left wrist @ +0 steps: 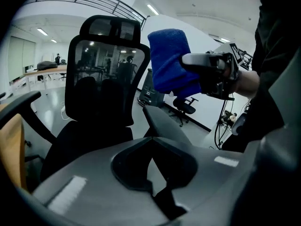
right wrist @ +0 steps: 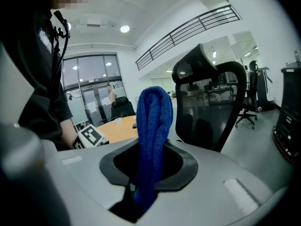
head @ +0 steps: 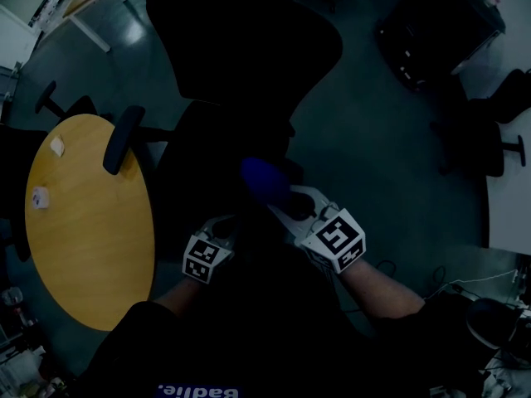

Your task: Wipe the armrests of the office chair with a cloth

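Note:
The black office chair [head: 241, 65] stands right in front of me, its seat dark. Its left armrest [head: 123, 139] shows beside the round table; in the left gripper view the other armrest [left wrist: 162, 121] runs forward just past my jaws. My right gripper [head: 286, 199] is shut on a blue cloth [head: 264, 177], held over the chair's right side. The cloth [right wrist: 153, 126] stands up folded from between the jaws of the right gripper [right wrist: 151, 149]. My left gripper [head: 226, 226] hangs near the seat front, shut and holding nothing. From the left gripper [left wrist: 150, 141] I see the cloth [left wrist: 170, 60] raised above that armrest.
A round wooden table [head: 91, 230] with small white items sits close on the left. Another black chair [head: 498, 131] and a dark cabinet [head: 440, 23] stand to the right. Cables lie on the floor at lower right [head: 448, 284].

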A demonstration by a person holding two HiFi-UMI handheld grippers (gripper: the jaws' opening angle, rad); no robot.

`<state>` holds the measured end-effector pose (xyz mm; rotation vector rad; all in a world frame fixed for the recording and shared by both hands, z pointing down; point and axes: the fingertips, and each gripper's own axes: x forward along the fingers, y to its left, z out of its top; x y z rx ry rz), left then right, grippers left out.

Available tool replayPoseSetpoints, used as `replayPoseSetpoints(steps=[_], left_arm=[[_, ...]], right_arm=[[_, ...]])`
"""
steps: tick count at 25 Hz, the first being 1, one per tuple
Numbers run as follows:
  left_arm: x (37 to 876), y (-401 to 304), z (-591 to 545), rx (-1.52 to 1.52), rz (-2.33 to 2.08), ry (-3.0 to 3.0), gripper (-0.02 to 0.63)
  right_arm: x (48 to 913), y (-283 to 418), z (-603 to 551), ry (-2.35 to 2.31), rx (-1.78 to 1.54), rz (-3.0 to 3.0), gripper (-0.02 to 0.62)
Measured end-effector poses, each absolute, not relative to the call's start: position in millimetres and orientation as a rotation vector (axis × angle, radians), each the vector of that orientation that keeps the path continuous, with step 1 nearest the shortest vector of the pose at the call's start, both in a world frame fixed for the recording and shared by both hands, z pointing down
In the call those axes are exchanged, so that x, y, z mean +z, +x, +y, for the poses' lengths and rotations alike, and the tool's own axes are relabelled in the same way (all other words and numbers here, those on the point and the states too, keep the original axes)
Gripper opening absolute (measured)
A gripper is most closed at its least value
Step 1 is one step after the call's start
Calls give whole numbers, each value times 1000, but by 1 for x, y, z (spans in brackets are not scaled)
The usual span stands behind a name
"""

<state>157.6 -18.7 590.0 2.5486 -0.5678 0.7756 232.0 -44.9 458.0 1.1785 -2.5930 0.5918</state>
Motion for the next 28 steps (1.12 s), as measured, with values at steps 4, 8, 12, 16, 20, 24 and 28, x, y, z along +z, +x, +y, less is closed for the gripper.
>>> replayPoseSetpoints(steps=[4,8,12,16,20,24,28], left_arm=[[595,161,-6,803,-557,2537,14],[600,152,4,838,-538,2526,14],[611,143,11,861,-530,2509,14],[619,139,25,860,-463,2503,14],[625,137,35,876,-360,2525,14],[631,139,42,865,-284,2519,14],[632,149,50,847,-187,2522,14]], right_arm=[[470,256,-50,1204,594,-2568,89],[482,272,-60,1248,590,-2527,89],[491,293,-76,1315,584,-2474,89],[502,313,-93,1371,569,-2394,89],[520,327,-114,1383,518,-2293,89],[546,323,-135,1307,423,-2201,89],[569,306,-146,1177,358,-2165,89]])
